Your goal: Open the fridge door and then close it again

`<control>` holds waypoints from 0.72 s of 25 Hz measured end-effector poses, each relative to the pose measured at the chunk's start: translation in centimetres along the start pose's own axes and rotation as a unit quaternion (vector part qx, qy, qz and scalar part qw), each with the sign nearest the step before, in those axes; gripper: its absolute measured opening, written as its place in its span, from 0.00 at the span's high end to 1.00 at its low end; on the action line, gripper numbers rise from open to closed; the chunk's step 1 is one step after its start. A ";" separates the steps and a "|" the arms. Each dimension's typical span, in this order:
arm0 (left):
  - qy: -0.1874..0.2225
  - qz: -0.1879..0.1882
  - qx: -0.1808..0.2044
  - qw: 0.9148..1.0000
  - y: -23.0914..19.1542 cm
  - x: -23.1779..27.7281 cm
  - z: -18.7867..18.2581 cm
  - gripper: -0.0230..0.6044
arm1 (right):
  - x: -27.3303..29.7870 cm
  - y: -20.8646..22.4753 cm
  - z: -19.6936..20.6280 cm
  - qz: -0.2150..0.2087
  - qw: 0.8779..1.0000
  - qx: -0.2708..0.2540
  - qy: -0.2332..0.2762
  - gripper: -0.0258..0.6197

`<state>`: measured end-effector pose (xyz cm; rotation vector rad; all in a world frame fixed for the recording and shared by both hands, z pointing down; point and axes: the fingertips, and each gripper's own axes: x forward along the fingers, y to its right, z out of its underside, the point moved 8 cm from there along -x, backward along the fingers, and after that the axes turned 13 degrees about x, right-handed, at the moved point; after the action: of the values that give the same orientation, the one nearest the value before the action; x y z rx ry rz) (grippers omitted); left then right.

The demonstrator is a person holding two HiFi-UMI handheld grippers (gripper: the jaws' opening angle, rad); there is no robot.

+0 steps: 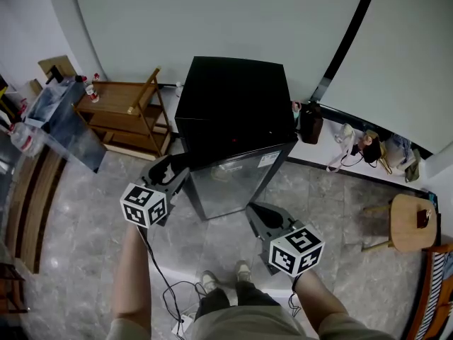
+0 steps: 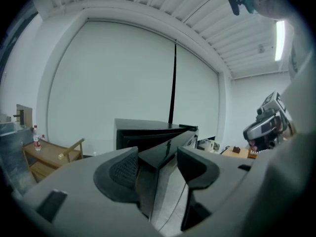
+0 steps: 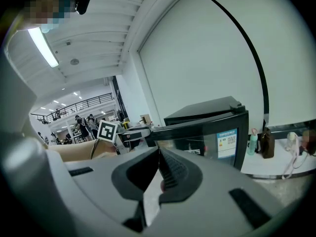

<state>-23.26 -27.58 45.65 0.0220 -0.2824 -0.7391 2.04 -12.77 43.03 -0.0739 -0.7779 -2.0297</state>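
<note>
The fridge [image 1: 233, 98] stands on the floor, just ahead of both grippers. Its fridge door [image 1: 230, 183] looks partly swung out. The free edge of the door lies between the jaws of the left gripper [image 1: 177, 172]. In the left gripper view the jaws stand wide, one on each face of that edge [image 2: 165, 149], and they seem to press on it, so I judge the left gripper [image 2: 158, 164] is grasping the door. The right gripper [image 1: 253, 211] is clenched on nothing and hangs a little in front of the door's hinge side.

To do the step well, I think the left gripper should follow the arc of the door, not pull straight, so the edge does not slip from the pads. The right one should stay out of the door's path.

The floor [image 1: 92, 261] is grey polished stone, with a cable [image 1: 166, 289] behind the left gripper. Left of it stands a wooden shelf [image 1: 127, 115]. Far to the right of the right gripper is a round stool [image 1: 410, 222]. A pale wall is behind the fridge.
</note>
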 end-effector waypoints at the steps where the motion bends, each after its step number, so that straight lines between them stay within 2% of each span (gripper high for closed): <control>1: 0.001 -0.001 -0.001 1.000 0.4 -0.4 0.0 0.57 | -0.2 -0.2 0.2 0.000 1.000 0.000 0.001 0.96; 18: 0.003 -0.001 0.005 1.000 8.3 -5.6 -0.2 0.57 | -2.2 -3.8 2.3 -0.012 1.000 -0.005 -0.013 0.96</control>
<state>-21.63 -17.74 45.11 0.0348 -0.2802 -0.7398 -0.22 -8.46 42.19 -0.0978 -0.7890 -2.0582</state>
